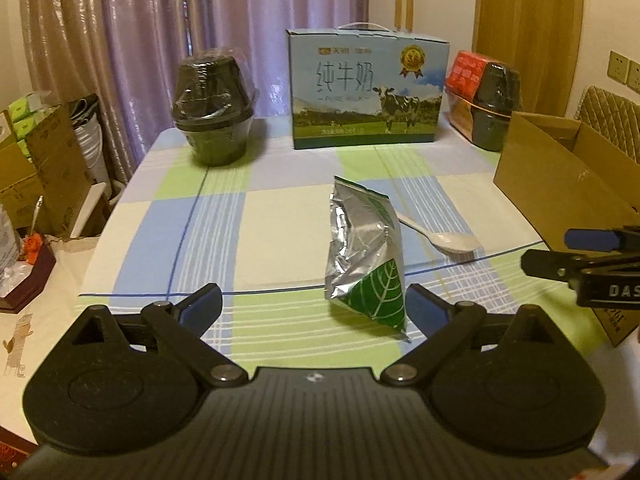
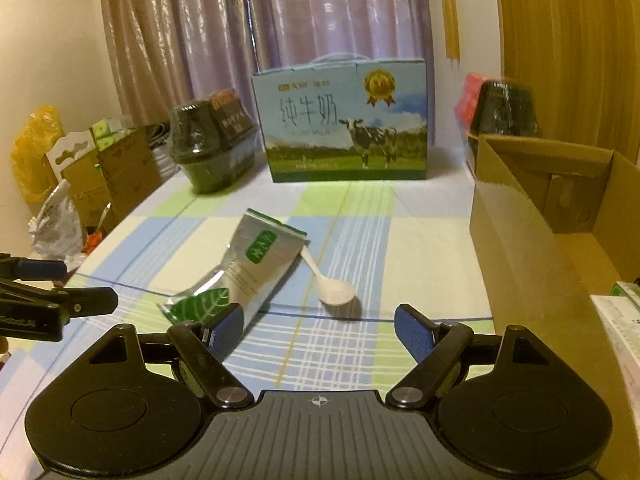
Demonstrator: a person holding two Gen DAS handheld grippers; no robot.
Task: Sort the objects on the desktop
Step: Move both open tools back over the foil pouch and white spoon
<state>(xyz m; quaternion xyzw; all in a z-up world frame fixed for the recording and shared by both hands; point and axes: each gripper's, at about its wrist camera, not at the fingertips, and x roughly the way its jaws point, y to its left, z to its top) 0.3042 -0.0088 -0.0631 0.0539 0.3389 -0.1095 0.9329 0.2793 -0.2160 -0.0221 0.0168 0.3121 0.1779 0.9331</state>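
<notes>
Tablecloth (image 1: pixel 160 240) lies bare left of pouch (image 1: pixel 366 252); left gripper (image 1: pixel 316 308) and right gripper (image 2: pixel 318 328) gape.

A wide strip of checked counter (image 2: pixel 420 248) lies bare between the silver pouch (image 2: pixel 256 268) at its middle and the open cardboard box (image 2: pixel 520 216) at its right edge. A white spoon (image 2: pixel 332 288) lies just right of the pouch, touching its far end. Behind the pouch, the back edge is walled by a milk carton (image 2: pixel 344 124) flanked by dark wrapped bowls (image 1: pixel 214 108). Left of the pouch the cloth runs clear to the counter's edge.
</notes>
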